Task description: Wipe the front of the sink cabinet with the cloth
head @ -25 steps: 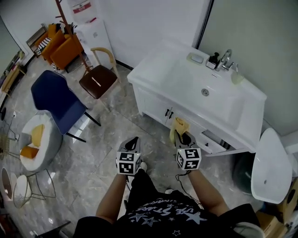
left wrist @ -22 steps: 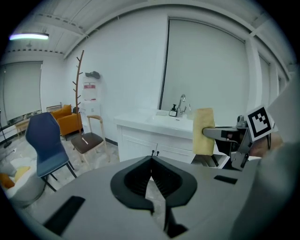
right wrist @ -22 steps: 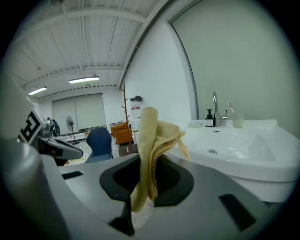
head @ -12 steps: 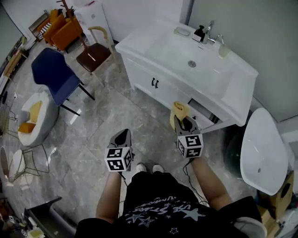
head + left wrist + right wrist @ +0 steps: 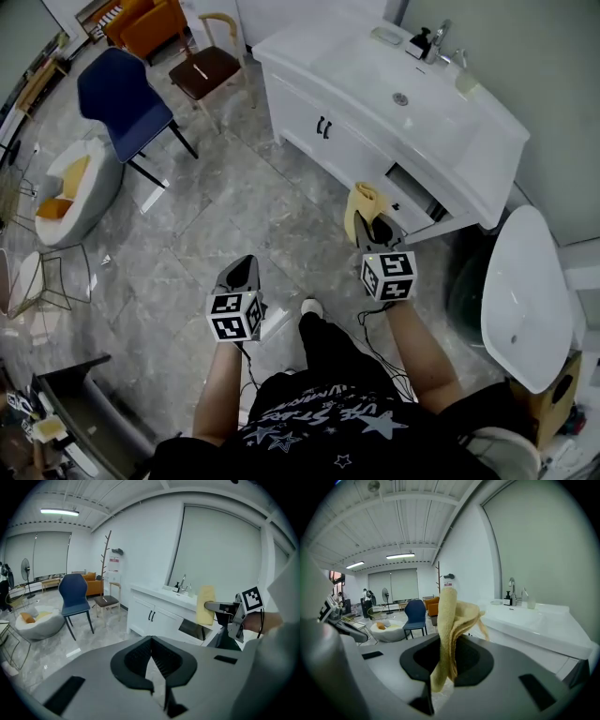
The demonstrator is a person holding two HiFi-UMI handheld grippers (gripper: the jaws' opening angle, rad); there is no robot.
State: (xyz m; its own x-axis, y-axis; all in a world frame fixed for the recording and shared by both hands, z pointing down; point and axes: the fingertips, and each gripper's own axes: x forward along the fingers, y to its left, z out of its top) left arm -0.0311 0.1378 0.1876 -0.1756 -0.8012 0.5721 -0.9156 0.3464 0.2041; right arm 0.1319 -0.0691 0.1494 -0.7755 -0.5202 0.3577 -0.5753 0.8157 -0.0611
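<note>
Stepping in since a second ago, foot (image 5: 310, 307) forward. Left tongs (image 5: 244, 269) closed, empty, hanging idle. Right tongs (image 5: 374, 228) clamped on cloth (image 5: 362, 200), fold upright, leading toward cabinet (image 5: 305, 122) front beside open drawer (image 5: 415, 200); apparently no contact. Sink (image 5: 398, 80) beyond.
</note>
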